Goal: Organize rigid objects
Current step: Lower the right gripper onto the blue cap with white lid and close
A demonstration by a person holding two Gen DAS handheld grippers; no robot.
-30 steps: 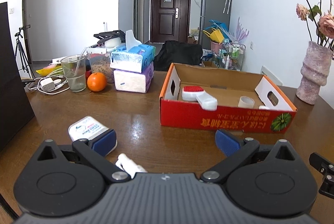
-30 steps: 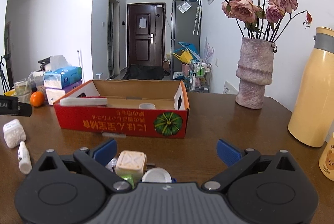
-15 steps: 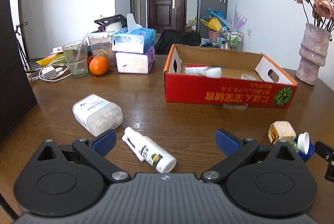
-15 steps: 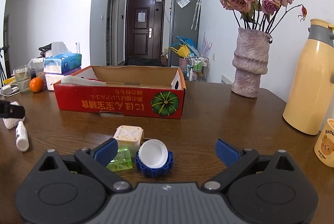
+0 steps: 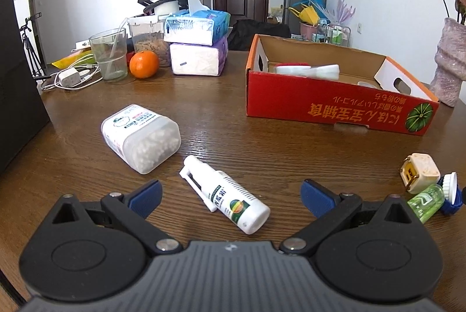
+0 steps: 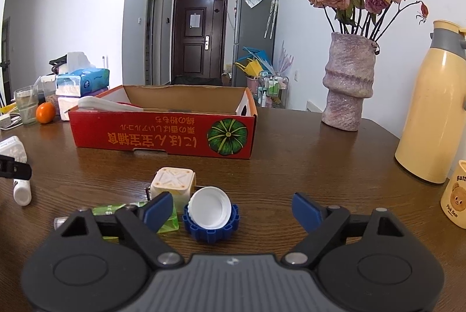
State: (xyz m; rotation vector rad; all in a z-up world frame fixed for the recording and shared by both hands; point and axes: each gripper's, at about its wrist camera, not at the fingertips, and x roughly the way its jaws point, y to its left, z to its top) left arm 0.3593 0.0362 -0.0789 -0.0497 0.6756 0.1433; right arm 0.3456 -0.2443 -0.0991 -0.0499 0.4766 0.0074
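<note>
A red cardboard box [image 5: 335, 99] stands on the wooden table, also in the right wrist view [image 6: 163, 134]; white items lie inside it. My left gripper [image 5: 230, 195] is open above a white spray bottle [image 5: 227, 198] lying between its fingers. A clear tub of white pellets [image 5: 139, 134] lies beyond to the left. My right gripper [image 6: 230, 208] is open over a white cap on a blue ring [image 6: 211, 213]. A cream cube [image 6: 173, 185] and a green bottle [image 6: 128, 213] lie by its left finger.
Tissue packs [image 5: 198, 50], an orange [image 5: 144, 64], a glass [image 5: 109, 54] and a charger with cable [image 5: 68, 77] stand at the back left. A pink vase with roses [image 6: 348, 85], a yellow thermos [image 6: 431, 117] and a bear mug [image 6: 455, 195] stand on the right.
Both grippers have pulled back from the box and tilted down. The spray bottle, tub, cube and cap now lie further ahead in full view. Both stay open.
</note>
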